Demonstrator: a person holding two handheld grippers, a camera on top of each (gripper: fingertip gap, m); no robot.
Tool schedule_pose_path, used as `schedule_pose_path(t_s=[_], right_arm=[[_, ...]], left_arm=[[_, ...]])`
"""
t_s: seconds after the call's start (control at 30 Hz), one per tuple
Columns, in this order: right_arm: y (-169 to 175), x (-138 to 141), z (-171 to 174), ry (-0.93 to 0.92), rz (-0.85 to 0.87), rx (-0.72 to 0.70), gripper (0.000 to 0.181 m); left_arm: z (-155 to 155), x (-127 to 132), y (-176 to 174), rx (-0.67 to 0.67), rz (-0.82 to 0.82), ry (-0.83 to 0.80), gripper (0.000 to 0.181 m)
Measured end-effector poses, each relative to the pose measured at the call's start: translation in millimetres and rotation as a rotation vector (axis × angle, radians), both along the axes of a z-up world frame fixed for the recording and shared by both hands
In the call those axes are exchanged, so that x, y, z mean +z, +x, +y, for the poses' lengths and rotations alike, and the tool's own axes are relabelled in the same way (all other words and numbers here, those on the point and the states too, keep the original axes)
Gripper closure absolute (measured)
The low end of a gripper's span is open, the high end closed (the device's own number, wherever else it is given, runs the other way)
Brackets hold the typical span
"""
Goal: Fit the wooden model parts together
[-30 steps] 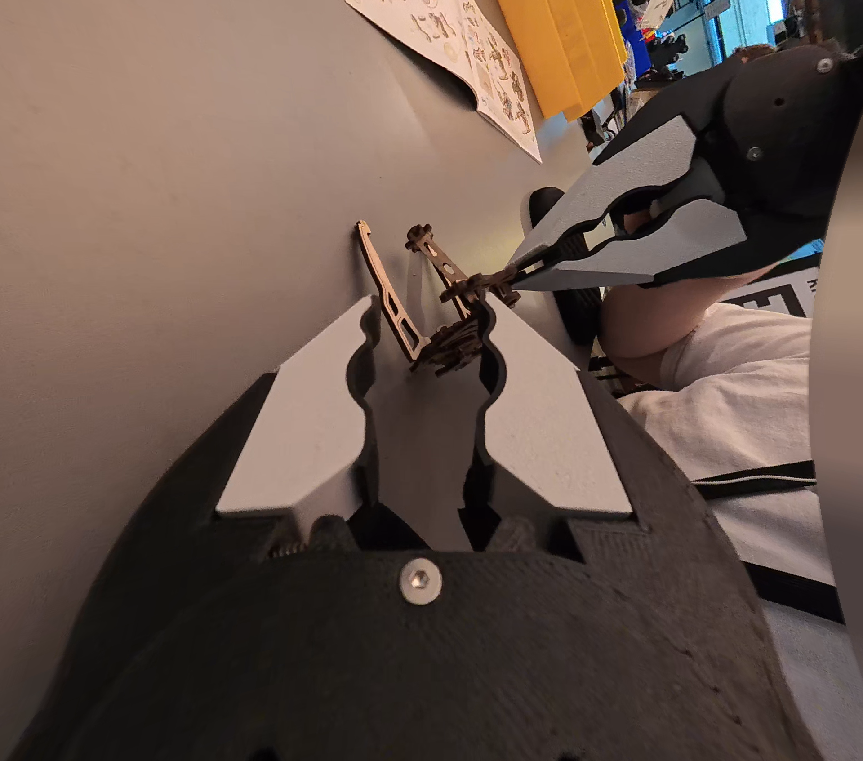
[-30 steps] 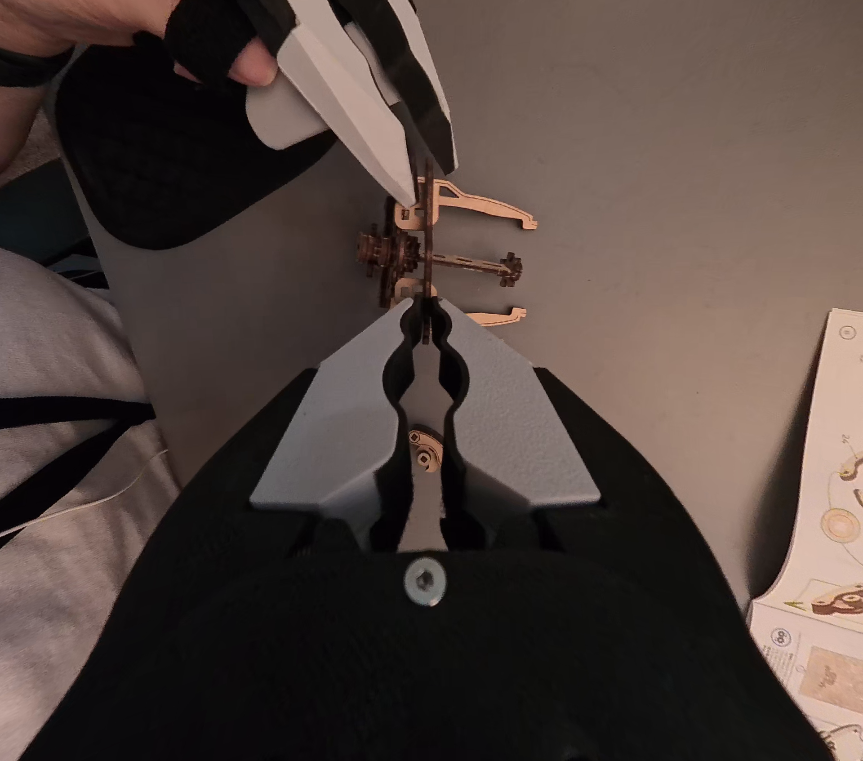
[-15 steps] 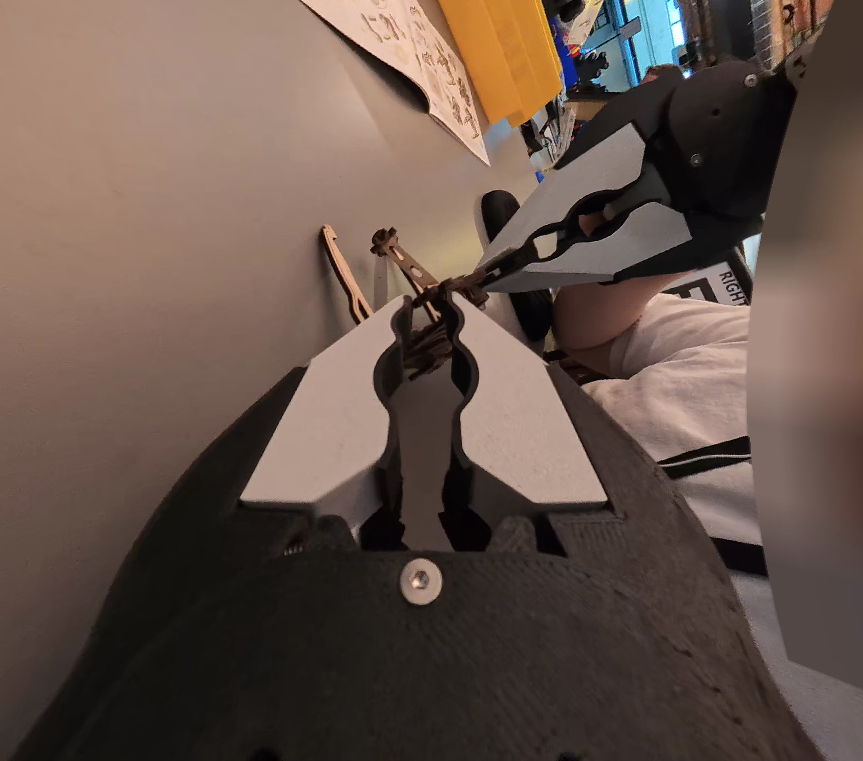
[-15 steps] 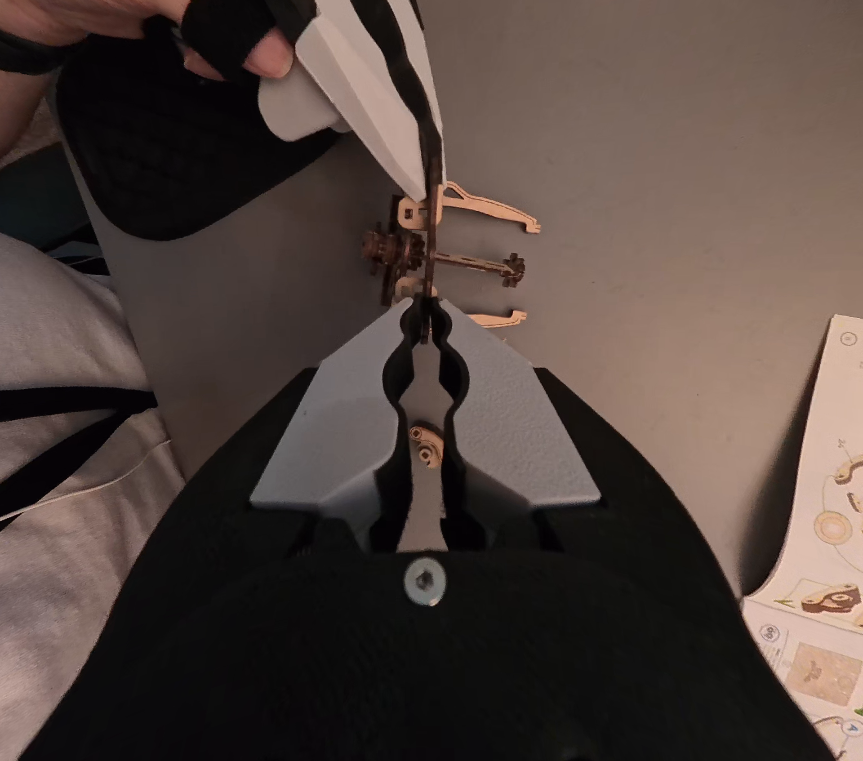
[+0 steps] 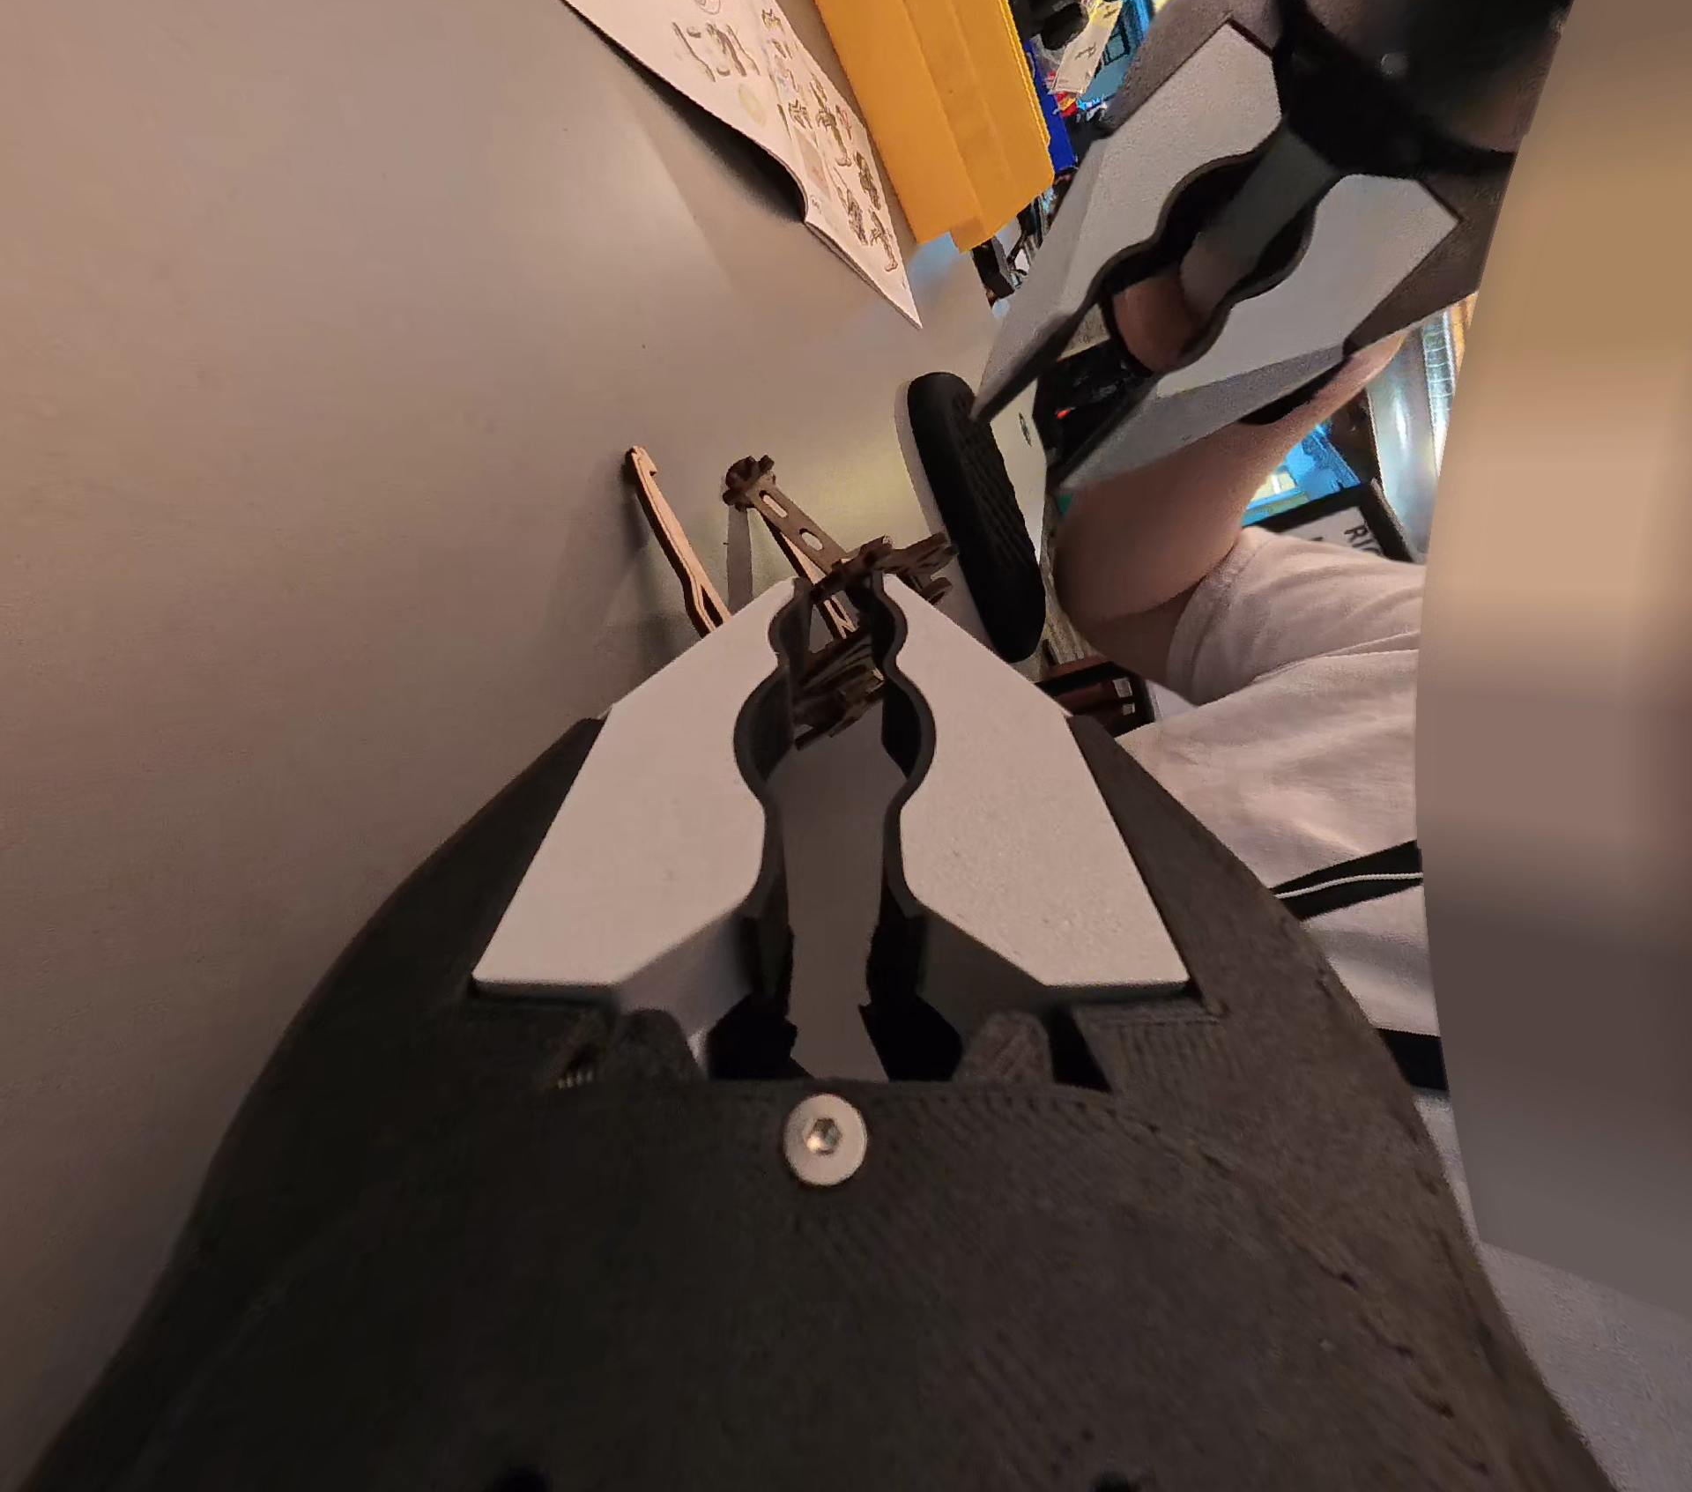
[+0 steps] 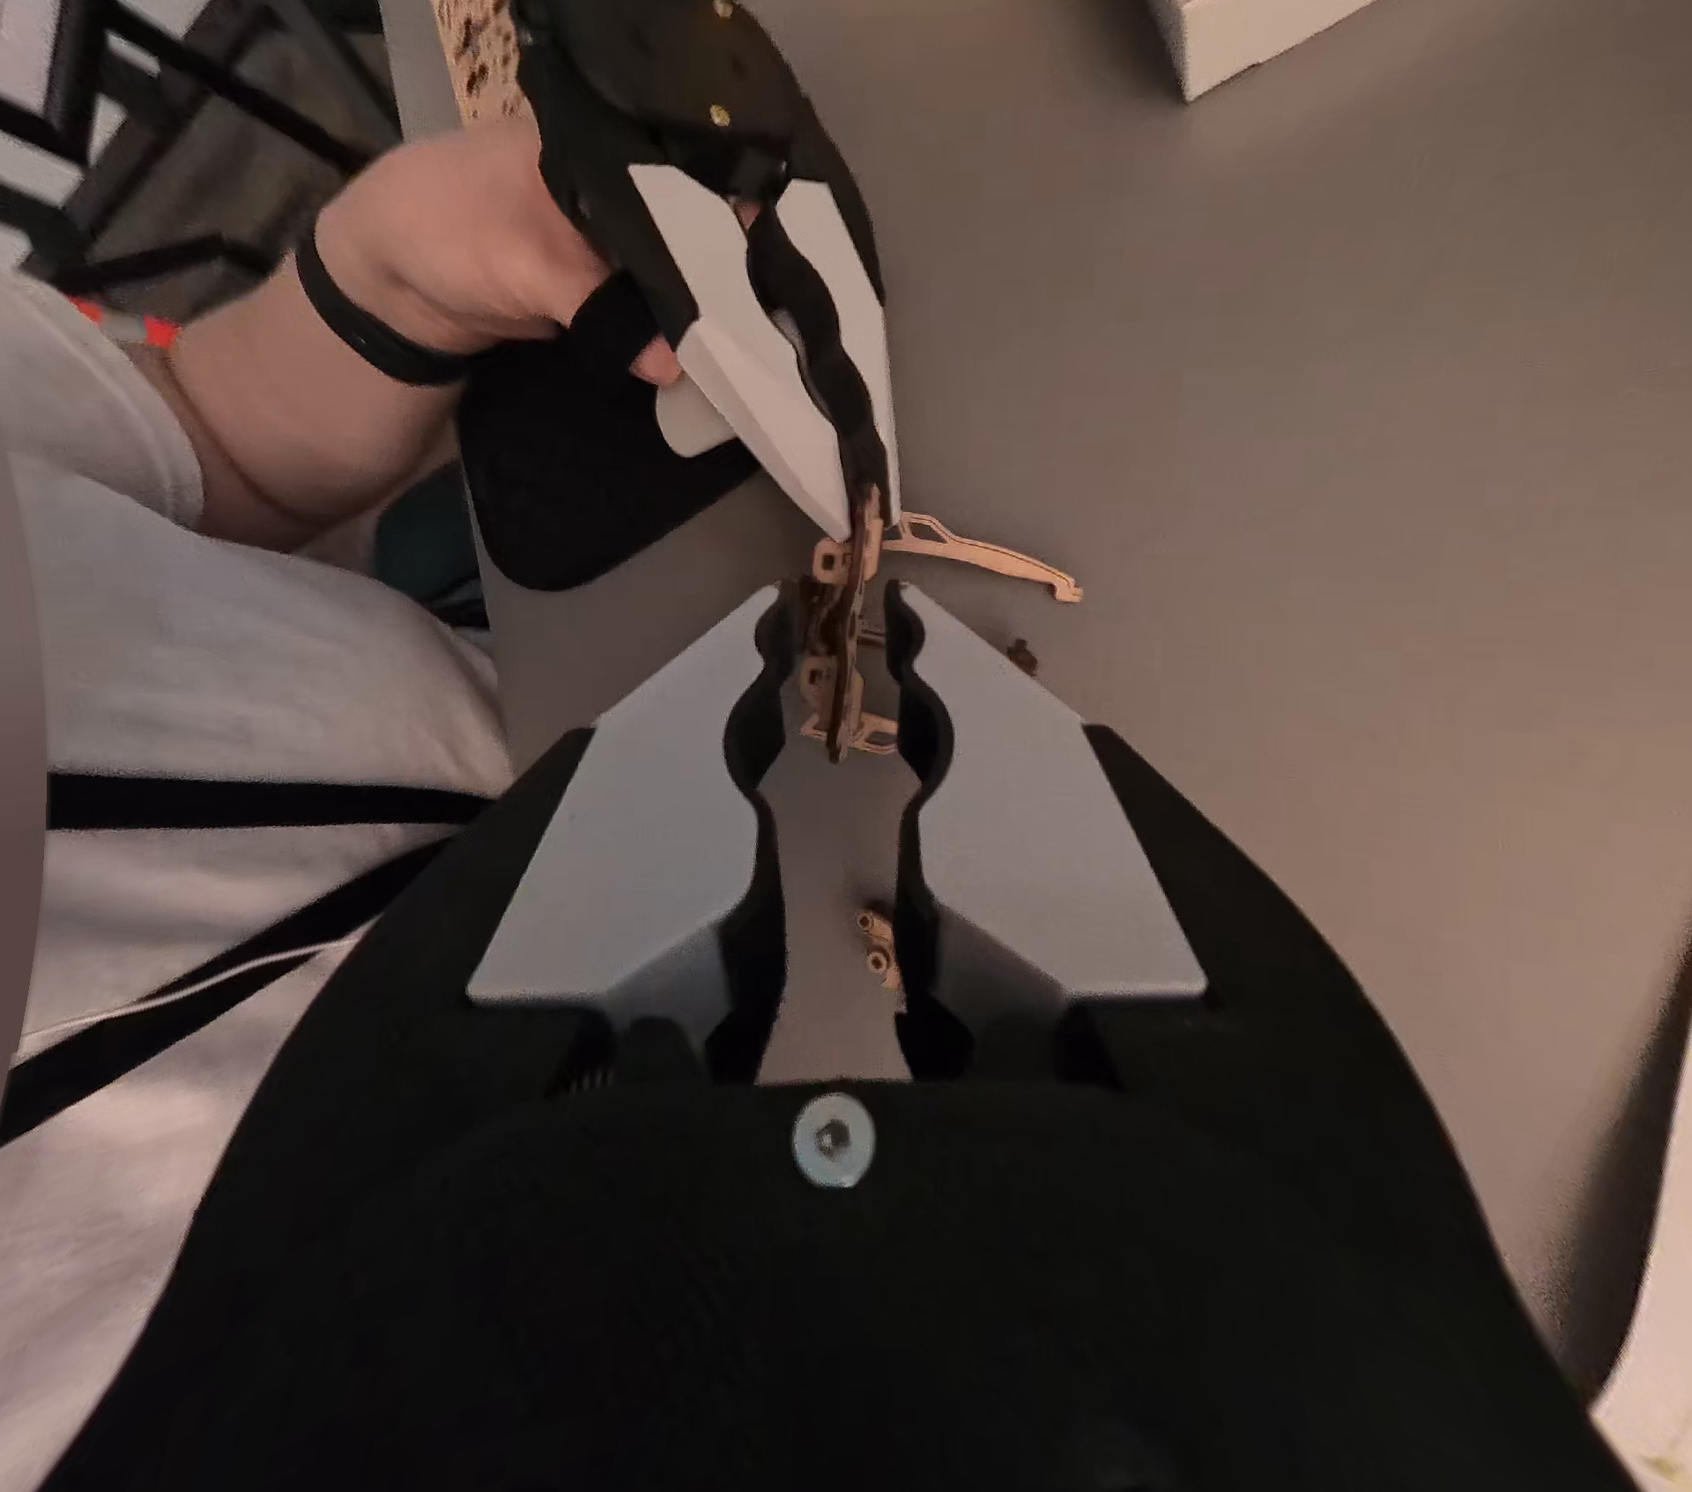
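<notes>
Dark laser-cut plywood makes up the small wooden model assembly [image 6: 847, 624], a flat plate with pale slotted arms and a toothed axle, and it now hangs from the left claw [image 6: 865, 510] alone, just above the grey bench [image 6: 1282, 395] near its front edge. Half a second ago the right claw [image 6: 833, 606] was pinched on the plate's near edge; now its two grey fingers stand apart, one on either side of the plate with a clear gap, and in the left wrist view it has drawn up and away, well apart from the model [image 5: 851, 624]. The left claw has meanwhile closed from a wide spread and is clamped on the assembly's far edge. I judge this as a handover: the press or seating that the right claw was giving is finished, or at least paused, and that claw is free to fetch another part. A small pale wooden piece with two holes [image 6: 879, 958] lies on the bench below the right claw and may be the next candidate, though it is partly hidden by a finger and I cannot tell its full shape. The printed instruction sheet [image 5: 696, 10] and the yellow plastic bin [image 5: 897, 10] lie farther back, well apart from the work.
</notes>
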State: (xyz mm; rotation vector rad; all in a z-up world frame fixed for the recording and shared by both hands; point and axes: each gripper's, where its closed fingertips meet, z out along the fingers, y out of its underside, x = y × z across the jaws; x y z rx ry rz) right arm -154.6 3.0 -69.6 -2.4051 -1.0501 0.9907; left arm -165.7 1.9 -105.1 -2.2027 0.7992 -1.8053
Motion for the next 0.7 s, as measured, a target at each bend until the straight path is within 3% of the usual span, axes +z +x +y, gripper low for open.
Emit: schedule_pose_path(t_s=[0.23,0.33,0.7], right_arm=[[-14,-35,-6,-0.115,-0.162,0.124,0.165],[-16,-37,-6,-0.125,-0.159,0.144,0.174],[-19,-39,-7,-0.174,-0.146,0.160,0.173]], left_arm=[[0,0,1,-0.004,0.002,0.015,0.172],[-1,0,1,-0.010,0.009,0.029,0.171],[-2,-1,1,-0.019,0.012,0.046,0.172]])
